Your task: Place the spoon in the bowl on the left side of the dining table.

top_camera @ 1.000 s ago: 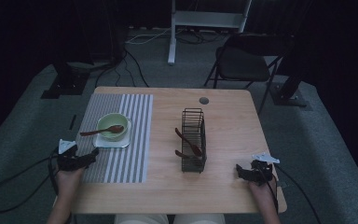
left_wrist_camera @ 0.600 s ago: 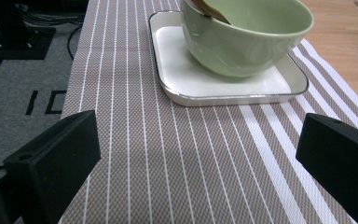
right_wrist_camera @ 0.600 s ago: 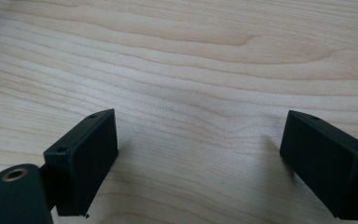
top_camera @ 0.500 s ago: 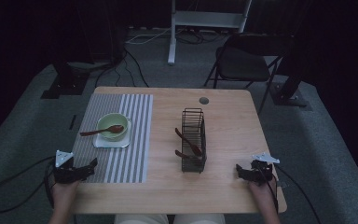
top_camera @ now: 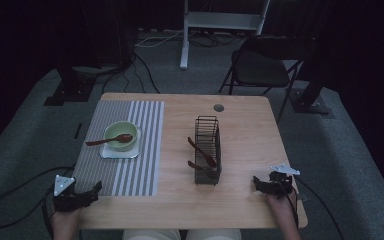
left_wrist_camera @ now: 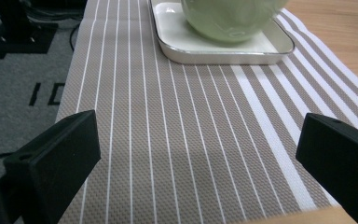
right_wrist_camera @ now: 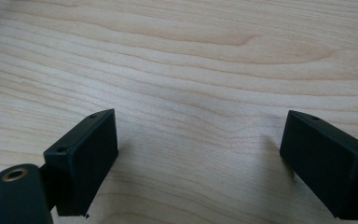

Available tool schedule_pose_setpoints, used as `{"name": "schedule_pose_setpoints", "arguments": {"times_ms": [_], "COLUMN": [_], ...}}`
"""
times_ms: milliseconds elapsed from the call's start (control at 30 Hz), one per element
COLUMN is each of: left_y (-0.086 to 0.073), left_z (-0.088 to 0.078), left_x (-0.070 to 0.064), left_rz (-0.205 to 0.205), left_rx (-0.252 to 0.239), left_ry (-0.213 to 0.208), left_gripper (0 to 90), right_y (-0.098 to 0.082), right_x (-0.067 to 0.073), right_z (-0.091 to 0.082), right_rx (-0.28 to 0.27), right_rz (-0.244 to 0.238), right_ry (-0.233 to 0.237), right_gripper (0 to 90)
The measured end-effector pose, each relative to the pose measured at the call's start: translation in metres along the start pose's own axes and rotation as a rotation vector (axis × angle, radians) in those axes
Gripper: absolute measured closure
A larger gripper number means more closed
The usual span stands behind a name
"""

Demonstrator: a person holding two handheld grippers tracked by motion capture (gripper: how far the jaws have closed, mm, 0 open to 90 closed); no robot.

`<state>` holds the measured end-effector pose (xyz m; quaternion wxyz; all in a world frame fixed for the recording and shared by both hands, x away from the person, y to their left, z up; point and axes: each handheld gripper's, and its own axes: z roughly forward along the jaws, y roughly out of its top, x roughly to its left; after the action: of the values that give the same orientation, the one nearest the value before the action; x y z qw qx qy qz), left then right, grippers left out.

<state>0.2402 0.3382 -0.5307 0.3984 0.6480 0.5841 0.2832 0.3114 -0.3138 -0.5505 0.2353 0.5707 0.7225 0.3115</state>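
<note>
Both wide open and empty: left claw (top_camera: pixel 94 192) low over the near edge of the striped mat (top_camera: pixel 125 170), right claw (top_camera: pixel 256 184) over bare desk (top_camera: pixel 245 130) at the near right corner. Ahead of the left claw and well apart from it, a green bowl (top_camera: pixel 120 135) on a white tray (top_camera: pixel 111 152), with a wooden spoon (top_camera: pixel 107 140) lying across the bowl's rim, handle jutting left. Nearest the right claw, a black wire rack (top_camera: pixel 207 150), upright at mid-desk, with two more wooden spoons (top_camera: pixel 202 151) showing at its left side. Likely trouble on the left: coming in too low and catching the tray's raised rim, nudging the jutting handle and flipping the spoon out of the bowl, or dragging the mat and all its load along. On the right: brushing the tall, narrow rack from the side and tipping it, or snagging a jaw in the wires while going for a spoon. From the high view: the whole layout, spoon and rack included, and both hands at the near edge. From the left claw view instead: the mat's weave up close, the tray's rim and the bowl's lower wall ahead between the jaws. From the right claw view: plain wood grain between widely parted jaws, confirming an empty grip too small to judge from above.
</note>
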Motion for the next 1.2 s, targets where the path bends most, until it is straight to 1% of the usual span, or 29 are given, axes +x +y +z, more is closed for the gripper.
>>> {"name": "schedule_pose_setpoints", "arguments": {"times_ms": [67, 133, 200, 267, 333, 367, 433, 533, 600, 733, 800, 900, 1000, 1067, 1200], "left_y": [-0.004, -0.008, -0.013, -0.017, -0.021, -0.022, -0.026, -0.030, -0.033, -0.037, -0.039, -0.041, -0.043, -0.044, -0.044], "left_z": [-0.005, -0.010, -0.014, -0.018, -0.022, -0.024, -0.029, -0.035, -0.039, -0.047, -0.049, -0.053, -0.058, -0.061, -0.064], "left_x": [0.000, 0.001, 0.004, 0.006, 0.008, 0.009, 0.010, 0.013, 0.015, 0.016, 0.017, 0.018, 0.018, 0.018, 0.020], "left_rz": [0.007, 0.011, -0.009, -0.014, -0.028, -0.026, -0.021, -0.035, -0.048, -0.041, -0.049, -0.057, -0.073, -0.091, -0.092], "left_rx": [0.007, 0.003, 0.014, 0.025, 0.027, 0.033, 0.030, 0.031, 0.041, 0.035, 0.036, 0.046, 0.048, 0.039, 0.013], "left_ry": [0.009, 0.014, 0.016, 0.028, 0.031, 0.040, 0.062, 0.084, 0.101, 0.140, 0.138, 0.164, 0.164, 0.158, 0.209], "left_gripper": [0.0, 0.0, 0.0, 0.0, 0.0, 0.0, 0.0, 0.0, 0.0, 0.0, 0.0, 0.0, 0.0, 0.0, 0.0], "right_y": [0.000, 0.000, 0.000, 0.000, 0.000, 0.000, 0.000, 0.000, 0.000, 0.000, 0.000, 0.000, 0.000, 0.000, 0.000], "right_x": [0.000, 0.000, 0.000, 0.000, 0.000, 0.000, 0.000, 0.000, 0.000, 0.000, 0.000, 0.000, 0.000, 0.000, 0.000], "right_z": [0.000, 0.000, 0.000, 0.000, 0.000, 0.000, 0.000, 0.000, 0.000, 0.000, 0.000, 0.000, 0.000, 0.000, 0.000], "right_rx": [0.000, 0.000, 0.000, 0.000, 0.000, 0.000, 0.000, 0.000, 0.000, 0.000, 0.000, 0.000, 0.000, 0.000, 0.000], "right_rz": [0.000, 0.000, 0.000, 0.000, 0.000, 0.000, 0.000, 0.000, 0.000, 0.000, 0.000, 0.000, 0.000, -0.001, -0.001], "right_ry": [0.000, 0.000, 0.000, 0.000, 0.000, 0.000, 0.000, 0.000, 0.000, 0.000, 0.000, 0.000, 0.000, 0.000, 0.001], "right_gripper": [10.6, 10.6, 10.6, 10.6, 10.6, 10.6, 10.6, 10.6, 10.6, 10.6, 10.6, 10.6, 10.6, 10.6, 10.6]}}
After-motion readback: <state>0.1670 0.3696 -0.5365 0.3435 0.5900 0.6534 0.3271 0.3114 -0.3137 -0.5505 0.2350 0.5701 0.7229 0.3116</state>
